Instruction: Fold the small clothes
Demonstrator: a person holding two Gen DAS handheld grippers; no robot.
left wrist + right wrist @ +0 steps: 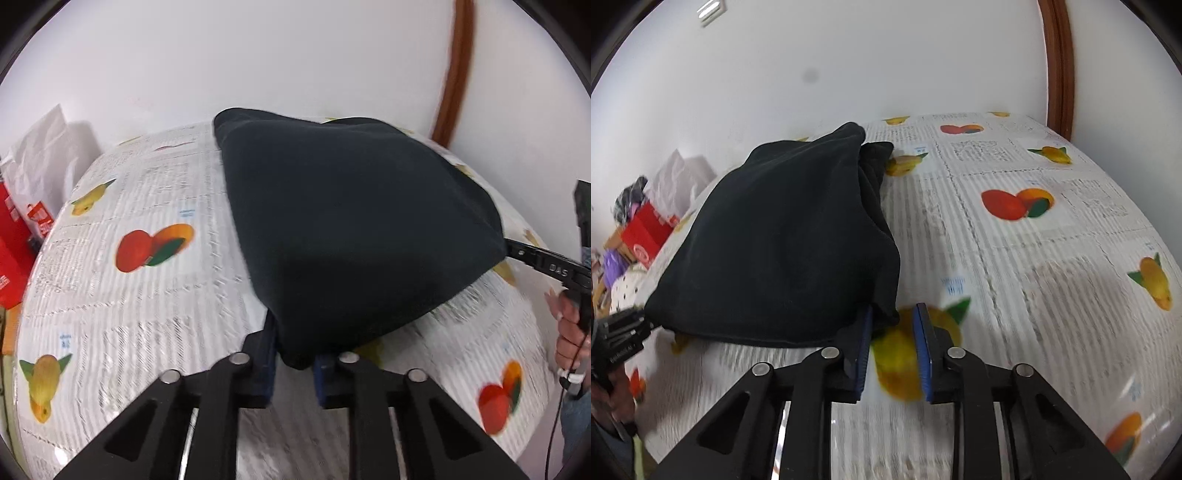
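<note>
Blue pads [267, 369] of the left gripper [295, 369] closed in on a bunched corner of the black garment [351, 229], the cloth filling the gap between them, clamped as far as can be told. From that corner, rising away and forward as a loose tent, with the far end resting on the tablecloth [147, 314] near the white wall [258, 55]. To the right, meeting the tip of the other tool at a second near corner, with a hand [569, 332] wrapped round that tool's grip at the picture's edge.

Right gripper [892, 350] with jaws apart, a yellow printed fruit [905, 365] showing in the gap. Garment corner touching the tip of its left pad only, not reaching the right pad; whether draped over that pad or merely against it, cannot tell. Bulk of the garment up and to the left of this tool, stretching across to the left gripper at the far left edge. Some motion blur over the near cloth.

Beyond the garment, a white tablecloth printed with oranges, lemons and grey text blocks. Past the table's left edge, a red box [646, 232] and a white bag [40, 162] among clutter. On the right, a brown wooden frame [1060, 66] against the wall.
</note>
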